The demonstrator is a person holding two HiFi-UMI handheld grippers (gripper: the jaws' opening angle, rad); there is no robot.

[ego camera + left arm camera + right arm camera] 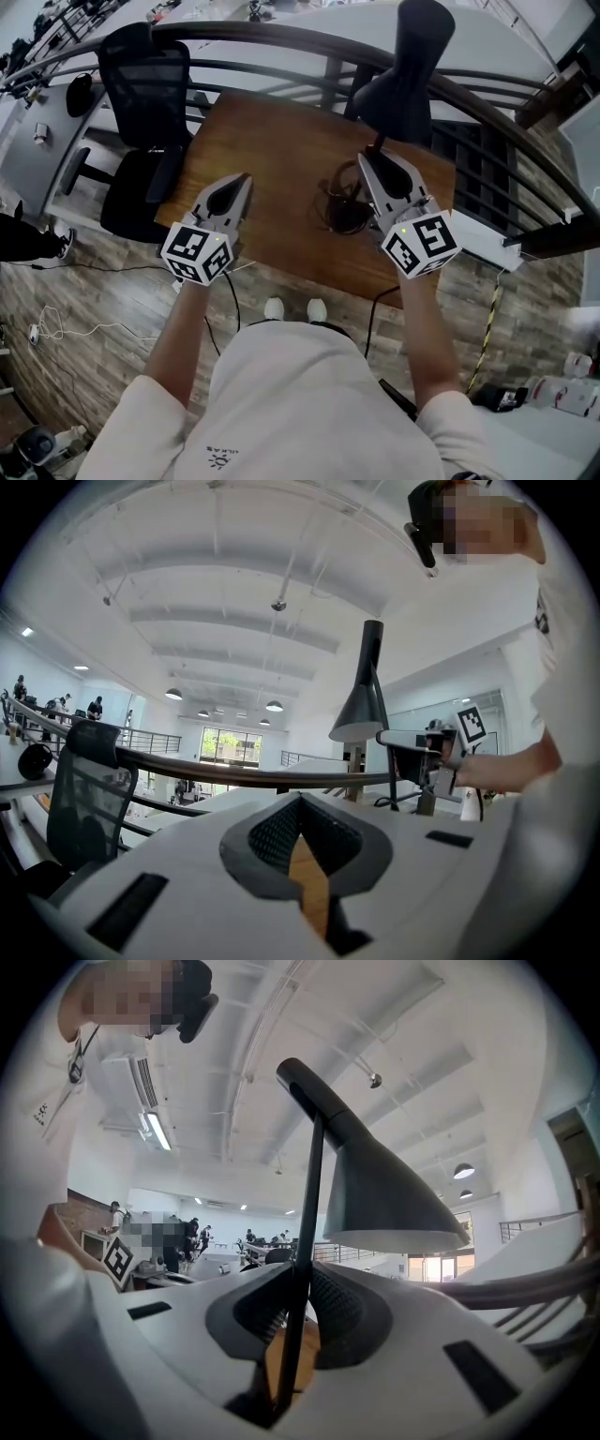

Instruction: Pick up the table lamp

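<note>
The fingers of my right gripper (298, 1290) are closed on the thin stem (309, 1213) of the table lamp (412, 66), above the right part of the wooden surface (272, 141). My left gripper (238, 184) is closed and empty. The shade (375, 1194) hangs to one side of the stem, so I fear the lamp can turn or slide in my grip. The coiled cord (345, 202) may also catch. The long axis stands nearly upright, shade on top, its mouth facing down.
</note>
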